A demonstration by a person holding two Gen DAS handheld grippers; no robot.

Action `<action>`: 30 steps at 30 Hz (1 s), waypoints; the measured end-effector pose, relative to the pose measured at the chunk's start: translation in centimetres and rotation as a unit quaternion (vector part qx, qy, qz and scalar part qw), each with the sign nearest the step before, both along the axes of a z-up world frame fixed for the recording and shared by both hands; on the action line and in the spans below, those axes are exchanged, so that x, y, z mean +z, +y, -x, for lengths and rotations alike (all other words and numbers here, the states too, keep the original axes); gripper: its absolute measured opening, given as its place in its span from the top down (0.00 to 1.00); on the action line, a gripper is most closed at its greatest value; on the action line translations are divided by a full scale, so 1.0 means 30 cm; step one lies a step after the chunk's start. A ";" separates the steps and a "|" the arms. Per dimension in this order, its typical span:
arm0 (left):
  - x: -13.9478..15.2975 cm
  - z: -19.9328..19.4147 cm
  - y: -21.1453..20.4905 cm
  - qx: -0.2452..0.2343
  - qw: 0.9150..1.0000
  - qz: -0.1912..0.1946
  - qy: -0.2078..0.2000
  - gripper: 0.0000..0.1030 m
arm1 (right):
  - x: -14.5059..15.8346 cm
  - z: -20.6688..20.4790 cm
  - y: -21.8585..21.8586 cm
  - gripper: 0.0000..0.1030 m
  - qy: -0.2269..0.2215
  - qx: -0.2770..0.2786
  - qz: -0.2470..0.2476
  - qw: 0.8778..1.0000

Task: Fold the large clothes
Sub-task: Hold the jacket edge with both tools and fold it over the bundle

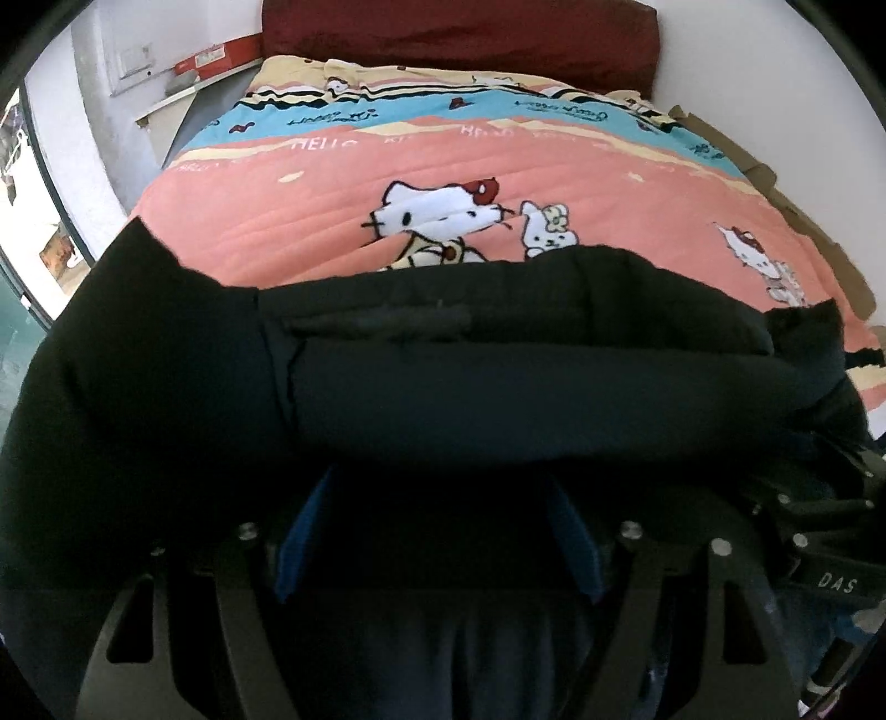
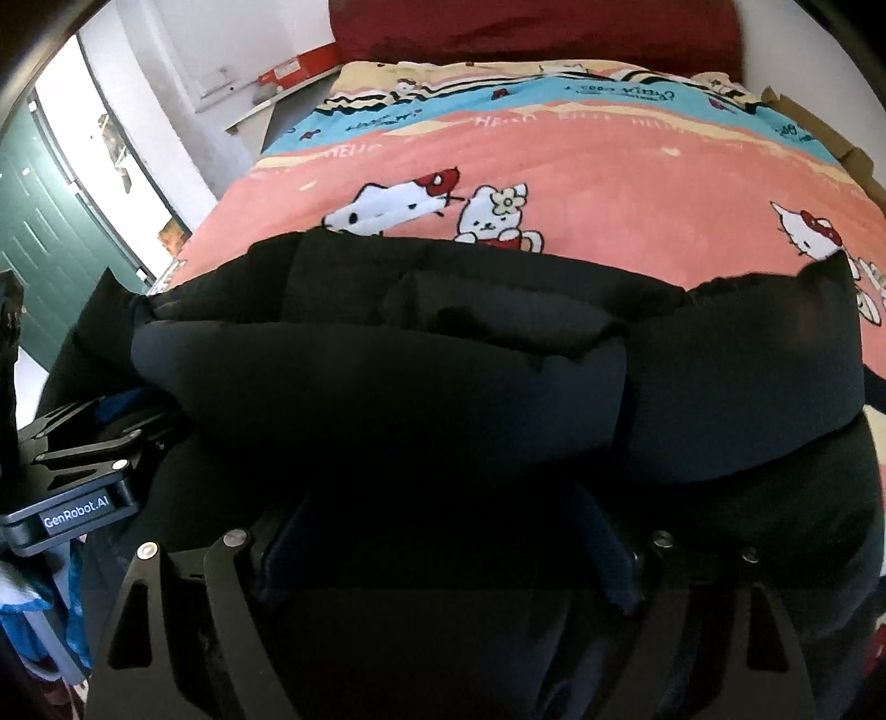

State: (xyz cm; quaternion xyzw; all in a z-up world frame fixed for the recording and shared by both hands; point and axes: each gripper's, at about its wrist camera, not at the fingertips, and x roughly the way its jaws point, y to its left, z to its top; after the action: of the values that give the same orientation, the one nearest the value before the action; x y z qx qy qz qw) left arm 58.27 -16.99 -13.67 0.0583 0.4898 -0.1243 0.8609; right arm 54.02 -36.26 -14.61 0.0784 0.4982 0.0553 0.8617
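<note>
A large black padded jacket [image 1: 498, 376] lies bunched across the near end of the bed, also filling the right wrist view [image 2: 443, 360]. My left gripper [image 1: 437, 520] has its blue-padded fingers [image 1: 302, 531] spread wide under the jacket's near fold; the tips are hidden by fabric. My right gripper [image 2: 443, 543] stands the same way, its dark fingers [image 2: 609, 559] wide apart with the jacket draped over them. The left gripper also shows at the left of the right wrist view [image 2: 105, 437]. Whether either holds fabric is hidden.
The bed carries a pink and blue cartoon-cat quilt [image 1: 443, 166] with a dark red pillow [image 1: 459, 39] at the head. A white wall and shelf [image 1: 183, 94] stand to the left. A green door [image 2: 44, 221] is at far left. Cardboard [image 1: 775, 183] edges the bed's right side.
</note>
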 end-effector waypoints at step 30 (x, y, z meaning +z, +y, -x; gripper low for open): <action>-0.002 -0.008 -0.009 -0.001 1.000 -0.022 -0.008 0.28 | -0.052 -0.037 -0.015 0.18 -0.006 0.000 -0.012 1.000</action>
State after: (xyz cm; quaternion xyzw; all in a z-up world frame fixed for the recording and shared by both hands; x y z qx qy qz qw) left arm 58.52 -17.25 -13.74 0.0789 0.4851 -0.1142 0.8634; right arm 55.12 -36.70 -16.19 0.0885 0.4924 0.0622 0.8636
